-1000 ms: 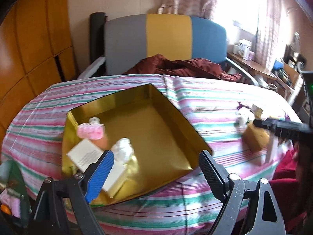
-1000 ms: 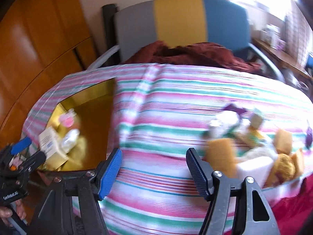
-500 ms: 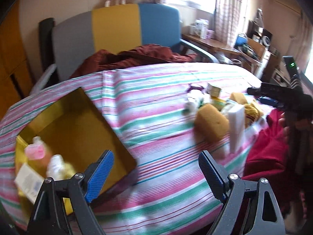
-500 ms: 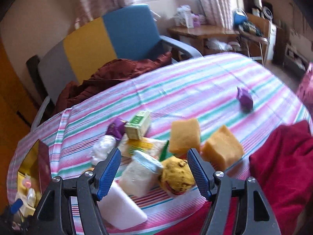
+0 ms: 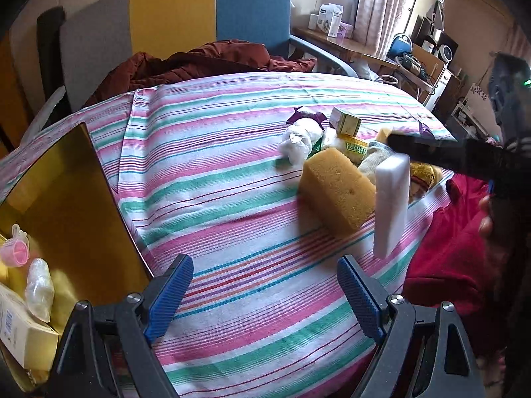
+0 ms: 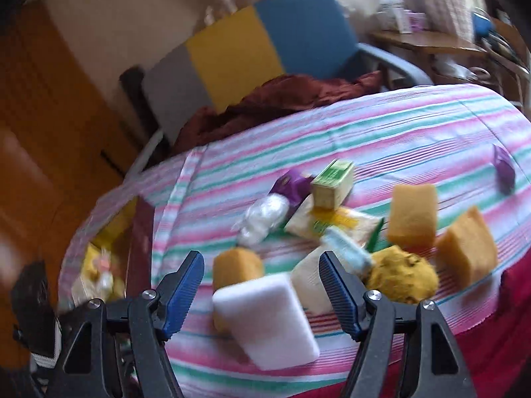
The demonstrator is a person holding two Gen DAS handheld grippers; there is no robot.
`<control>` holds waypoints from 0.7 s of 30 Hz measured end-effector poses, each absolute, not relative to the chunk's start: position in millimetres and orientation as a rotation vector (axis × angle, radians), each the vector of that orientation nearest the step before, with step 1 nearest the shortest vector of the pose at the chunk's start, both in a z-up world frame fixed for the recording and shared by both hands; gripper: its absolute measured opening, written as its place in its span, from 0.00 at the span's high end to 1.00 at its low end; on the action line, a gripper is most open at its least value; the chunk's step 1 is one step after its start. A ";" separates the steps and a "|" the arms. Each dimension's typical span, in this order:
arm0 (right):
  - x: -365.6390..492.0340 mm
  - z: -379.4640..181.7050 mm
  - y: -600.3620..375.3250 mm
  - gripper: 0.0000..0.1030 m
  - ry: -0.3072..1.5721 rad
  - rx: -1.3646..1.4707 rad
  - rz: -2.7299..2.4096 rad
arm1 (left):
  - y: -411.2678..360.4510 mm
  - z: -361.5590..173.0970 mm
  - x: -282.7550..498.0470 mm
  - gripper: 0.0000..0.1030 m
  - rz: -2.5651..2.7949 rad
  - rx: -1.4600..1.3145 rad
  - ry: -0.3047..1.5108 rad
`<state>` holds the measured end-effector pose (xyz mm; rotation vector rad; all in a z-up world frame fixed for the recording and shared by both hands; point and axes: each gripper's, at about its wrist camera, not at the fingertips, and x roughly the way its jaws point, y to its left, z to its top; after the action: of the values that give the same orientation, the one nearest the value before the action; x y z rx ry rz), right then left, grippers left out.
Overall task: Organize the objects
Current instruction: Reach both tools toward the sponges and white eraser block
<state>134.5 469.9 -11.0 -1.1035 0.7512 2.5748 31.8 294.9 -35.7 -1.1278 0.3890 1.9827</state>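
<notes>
Left gripper (image 5: 264, 293) released, empty, above the striped tablecloth (image 5: 212, 179). Right gripper (image 6: 262, 290) jaws opening around the white block (image 6: 265, 318), pads clear of it.

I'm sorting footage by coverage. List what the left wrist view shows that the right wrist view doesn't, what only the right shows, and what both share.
Only the left wrist view shows the gold box's contents sharply: a pink cap, a clear wrapped item and a white carton.

Only the right wrist view shows the two further yellow sponges, the purple packet at the far right and the mustard knitted bundle.

Both share the striped cloth, the white block, the near yellow sponge, the green carton and the chair.
</notes>
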 end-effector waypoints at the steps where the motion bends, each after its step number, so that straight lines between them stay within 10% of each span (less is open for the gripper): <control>1: 129.9 -14.0 464.0 0.28 0.714 -1.148 2.571 | 295.1 -35.4 31.4 0.14 1.981 -1.129 0.387; 7: 119.2 -33.1 455.1 0.27 0.596 -1.301 2.481 | 294.1 -37.2 30.6 0.14 1.967 -1.132 0.399; 10: 120.1 -31.6 453.6 0.44 0.601 -1.296 2.517 | 296.2 -37.3 29.1 0.14 1.960 -1.137 0.393; 21: 170.4 -6.4 514.2 0.44 1.107 -0.793 2.546 | 339.9 -36.1 16.4 0.14 1.903 -1.191 0.294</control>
<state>170.4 514.2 -6.4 -0.7927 1.1068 2.5457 16.4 339.9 -36.1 -1.1911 0.2940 1.9026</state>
